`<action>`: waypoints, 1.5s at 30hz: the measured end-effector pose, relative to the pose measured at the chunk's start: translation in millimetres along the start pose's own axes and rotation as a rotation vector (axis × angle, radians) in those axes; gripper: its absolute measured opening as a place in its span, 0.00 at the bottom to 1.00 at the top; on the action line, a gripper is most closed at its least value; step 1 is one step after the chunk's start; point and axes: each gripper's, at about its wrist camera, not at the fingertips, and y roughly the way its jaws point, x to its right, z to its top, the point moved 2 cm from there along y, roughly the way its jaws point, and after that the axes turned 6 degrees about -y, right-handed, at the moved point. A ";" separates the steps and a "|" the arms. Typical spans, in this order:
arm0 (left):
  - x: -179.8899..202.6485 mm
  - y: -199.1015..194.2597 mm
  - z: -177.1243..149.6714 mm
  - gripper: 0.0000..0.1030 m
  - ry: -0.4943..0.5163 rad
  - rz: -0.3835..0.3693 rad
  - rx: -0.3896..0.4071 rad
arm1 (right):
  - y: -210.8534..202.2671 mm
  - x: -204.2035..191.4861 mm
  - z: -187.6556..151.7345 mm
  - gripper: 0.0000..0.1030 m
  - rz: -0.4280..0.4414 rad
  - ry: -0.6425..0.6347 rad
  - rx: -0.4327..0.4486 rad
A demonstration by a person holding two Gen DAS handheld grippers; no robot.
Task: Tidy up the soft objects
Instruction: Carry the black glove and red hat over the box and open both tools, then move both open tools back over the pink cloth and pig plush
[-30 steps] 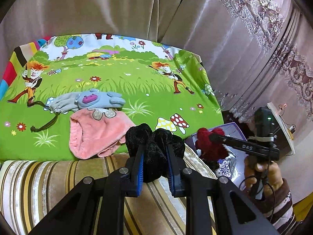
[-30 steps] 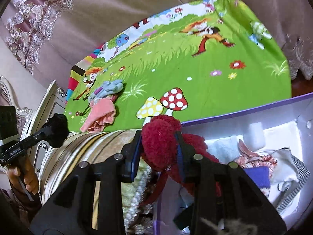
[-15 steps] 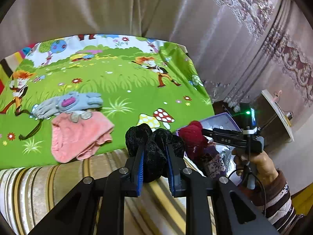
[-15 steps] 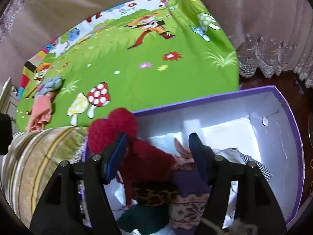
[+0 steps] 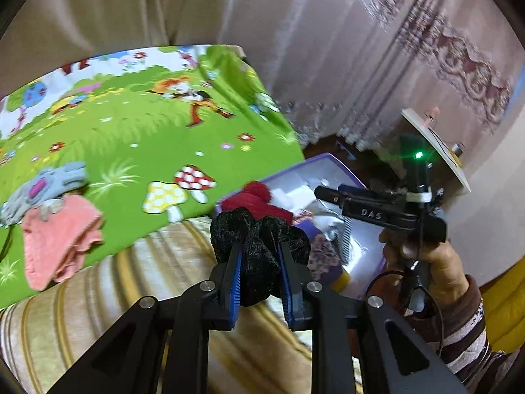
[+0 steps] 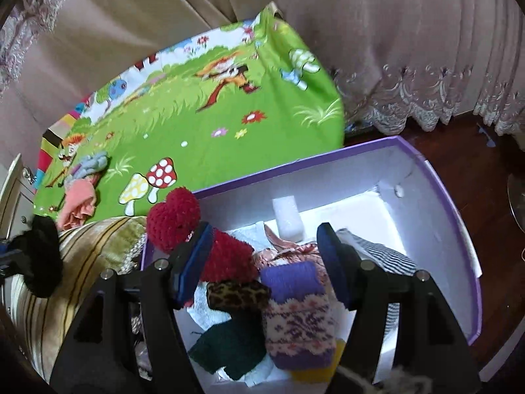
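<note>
black scrunchie held, red knit piece lying in the box

the left gripper [image 5: 261, 259] is clenching a black velvet scrunchie [image 5: 259, 239] at the lower centre of its frame, over the striped sofa edge [image 5: 108, 298]. the right gripper [image 6: 262, 256] is standing released, with jaws wide apart above the purple box [image 6: 436, 177]. the red knit piece [image 6: 183, 220] is lying at the box's left rim, touching the left finger. a pink cloth [image 5: 59, 236] is resting on the green cartoon sheet [image 5: 147, 131] at the left.

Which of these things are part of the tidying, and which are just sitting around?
Part of the job:
- black velvet scrunchie, pinched in the left hand-held gripper
- red knitted piece at the purple box
- pink cloth and grey glove on the bed

Just lying about:
- cartoon bedspread
- curtains
</note>
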 end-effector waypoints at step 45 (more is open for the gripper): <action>-109.1 -47.2 -9.2 0.37 -0.256 0.076 0.095 | -59.6 -130.6 16.7 0.77 -0.019 -0.289 0.098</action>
